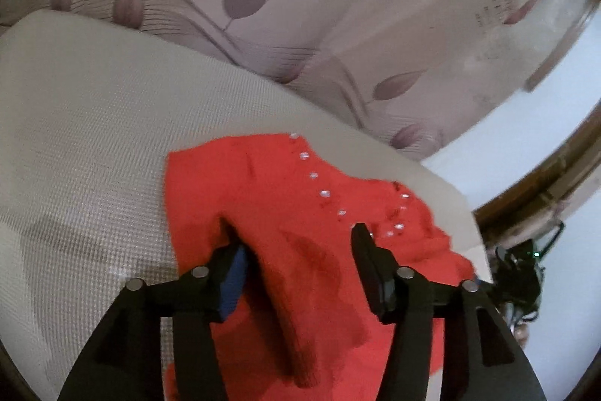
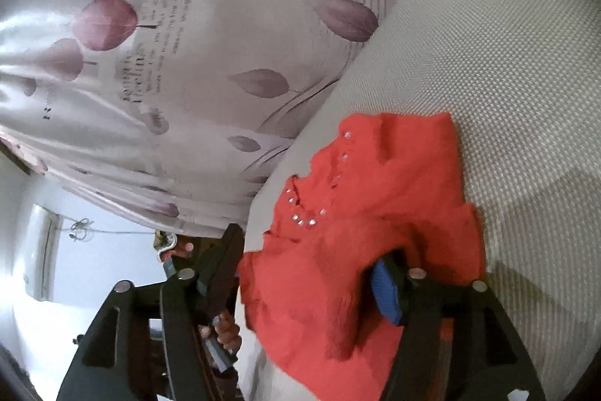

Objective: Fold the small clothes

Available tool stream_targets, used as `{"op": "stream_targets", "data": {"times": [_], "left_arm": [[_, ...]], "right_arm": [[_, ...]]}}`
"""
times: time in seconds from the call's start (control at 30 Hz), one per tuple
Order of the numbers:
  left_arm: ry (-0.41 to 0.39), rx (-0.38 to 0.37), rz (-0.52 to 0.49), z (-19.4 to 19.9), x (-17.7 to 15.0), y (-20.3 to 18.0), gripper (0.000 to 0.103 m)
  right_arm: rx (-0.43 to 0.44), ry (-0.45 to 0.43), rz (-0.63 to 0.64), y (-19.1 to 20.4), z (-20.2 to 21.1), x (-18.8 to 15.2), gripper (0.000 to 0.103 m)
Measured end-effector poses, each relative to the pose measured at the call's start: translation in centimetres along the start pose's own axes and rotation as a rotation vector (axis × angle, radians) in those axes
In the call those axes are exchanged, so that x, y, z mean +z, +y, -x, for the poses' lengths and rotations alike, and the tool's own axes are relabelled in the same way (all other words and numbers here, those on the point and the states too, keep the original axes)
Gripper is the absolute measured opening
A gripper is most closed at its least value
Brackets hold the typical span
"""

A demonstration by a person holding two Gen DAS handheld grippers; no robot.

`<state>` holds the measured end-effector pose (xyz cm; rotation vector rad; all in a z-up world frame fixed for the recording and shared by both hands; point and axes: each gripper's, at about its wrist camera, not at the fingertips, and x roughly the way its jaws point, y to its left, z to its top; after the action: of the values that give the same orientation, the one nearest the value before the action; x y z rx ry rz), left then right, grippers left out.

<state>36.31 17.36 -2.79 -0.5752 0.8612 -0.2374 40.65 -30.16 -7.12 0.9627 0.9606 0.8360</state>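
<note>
A small red garment (image 1: 285,198) with a row of shiny studs lies rumpled on a beige woven surface (image 1: 86,123), near its edge. My left gripper (image 1: 296,232) is open, its two fingers spread wide over the garment's near part, with cloth between them. In the right wrist view the same garment (image 2: 375,183) lies under my right gripper (image 2: 311,250), which is also open and wide; its right finger (image 2: 387,288) with the blue pad rests on the cloth, and its left finger (image 2: 225,258) hangs past the surface's edge.
A pale curtain with purple leaf prints (image 1: 293,6) hangs behind the surface and shows in the right wrist view (image 2: 157,70) too. A white wall (image 1: 526,138) and a brown wooden frame (image 1: 541,183) lie to the right. A person's hand (image 2: 225,329) shows below.
</note>
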Motion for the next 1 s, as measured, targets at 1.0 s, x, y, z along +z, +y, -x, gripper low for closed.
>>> {"op": "stream_targets", "data": {"times": [1.0], "left_arm": [[-0.023, 0.107, 0.116, 0.1, 2.0, 3.9, 0.069]], "right_arm": [[-0.024, -0.094, 0.078, 1.4, 1.7, -1.9, 0.075]]}}
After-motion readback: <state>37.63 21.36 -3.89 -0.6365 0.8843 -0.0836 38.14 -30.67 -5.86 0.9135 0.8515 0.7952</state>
